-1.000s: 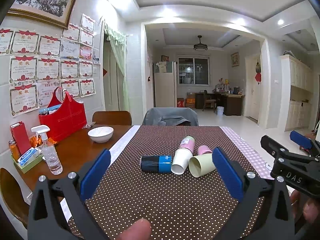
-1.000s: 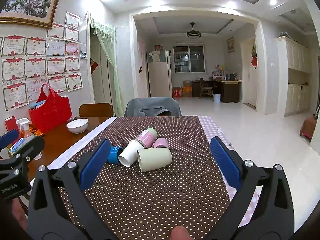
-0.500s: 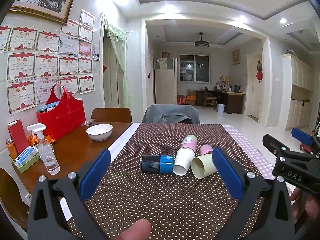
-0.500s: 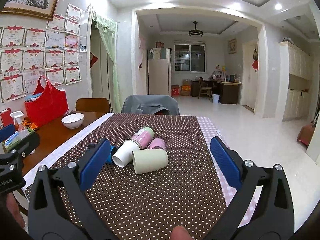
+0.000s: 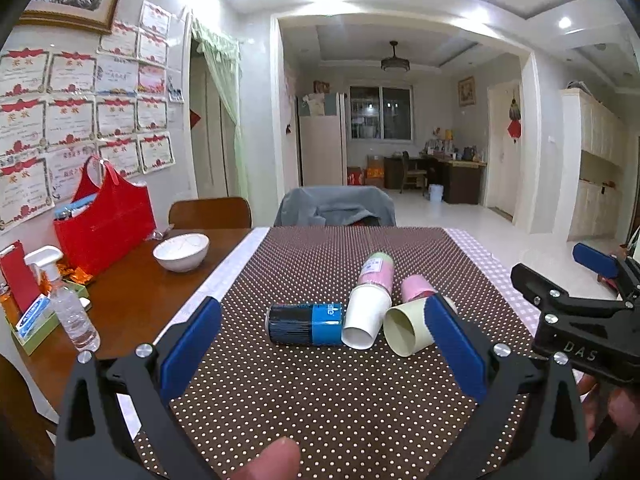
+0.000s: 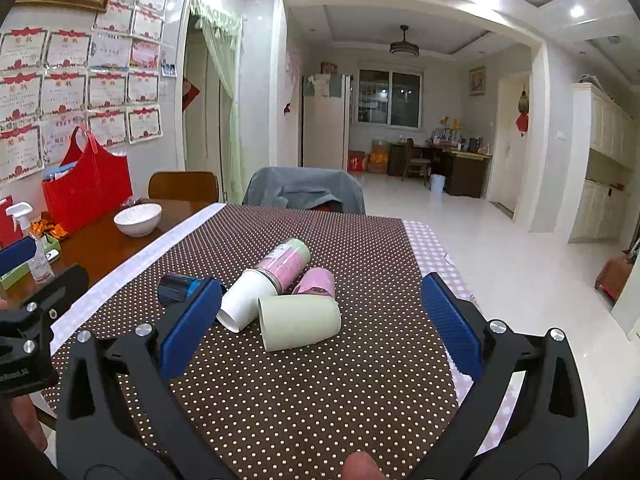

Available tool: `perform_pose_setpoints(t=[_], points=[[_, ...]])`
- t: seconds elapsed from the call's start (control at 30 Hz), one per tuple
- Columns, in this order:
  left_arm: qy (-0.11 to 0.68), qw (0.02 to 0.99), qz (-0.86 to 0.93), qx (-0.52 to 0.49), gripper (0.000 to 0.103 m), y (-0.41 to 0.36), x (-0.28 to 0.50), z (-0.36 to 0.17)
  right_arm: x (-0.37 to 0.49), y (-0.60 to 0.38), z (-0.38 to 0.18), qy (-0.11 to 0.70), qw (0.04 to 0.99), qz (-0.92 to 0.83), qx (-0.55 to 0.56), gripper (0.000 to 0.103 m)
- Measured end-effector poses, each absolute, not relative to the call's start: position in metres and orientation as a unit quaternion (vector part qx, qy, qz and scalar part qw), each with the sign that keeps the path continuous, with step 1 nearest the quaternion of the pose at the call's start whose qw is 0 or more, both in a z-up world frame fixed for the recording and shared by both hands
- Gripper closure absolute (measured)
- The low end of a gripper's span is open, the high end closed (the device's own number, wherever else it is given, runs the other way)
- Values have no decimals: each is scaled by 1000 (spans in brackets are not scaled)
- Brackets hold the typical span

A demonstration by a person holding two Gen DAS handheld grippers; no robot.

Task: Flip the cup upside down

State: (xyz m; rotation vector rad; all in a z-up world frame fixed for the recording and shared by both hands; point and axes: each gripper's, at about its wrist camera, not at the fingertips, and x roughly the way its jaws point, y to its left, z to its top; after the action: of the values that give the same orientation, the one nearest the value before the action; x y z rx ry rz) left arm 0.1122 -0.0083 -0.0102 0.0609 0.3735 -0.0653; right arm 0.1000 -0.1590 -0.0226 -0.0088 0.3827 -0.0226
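Several cups lie on their sides in a cluster on the brown dotted cloth [image 5: 320,392]. A dark cup with a blue band [image 5: 306,323] lies at the left, a white cup [image 5: 366,318], a pale green cup [image 5: 408,330], a pink cup [image 5: 416,288] and a pink-and-green cup [image 5: 376,272] lie beside it. The right wrist view shows the pale green cup [image 6: 298,322] nearest, the white cup [image 6: 244,304] and the blue-banded cup [image 6: 180,286]. My left gripper [image 5: 320,344] is open and empty, short of the cups. My right gripper [image 6: 316,328] is open and empty, facing the pale green cup.
A white bowl [image 5: 181,252], a red bag [image 5: 102,224], a spray bottle [image 5: 70,312] and a small box of items [image 5: 30,324] stand on the wooden table at the left. Two chairs [image 5: 336,210] stand at the far end. The table's right edge drops to the floor.
Both grippers have moved a little closer to the cups, which now look larger. Both stay open. The cups have not moved.
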Motion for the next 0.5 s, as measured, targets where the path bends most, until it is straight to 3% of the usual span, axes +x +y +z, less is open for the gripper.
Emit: perform_pose_setpoints(t=[0.5], points=[[308,946,-66,76,4,-33,232,-38,193,-201,-53,291,957,-5,15,6]])
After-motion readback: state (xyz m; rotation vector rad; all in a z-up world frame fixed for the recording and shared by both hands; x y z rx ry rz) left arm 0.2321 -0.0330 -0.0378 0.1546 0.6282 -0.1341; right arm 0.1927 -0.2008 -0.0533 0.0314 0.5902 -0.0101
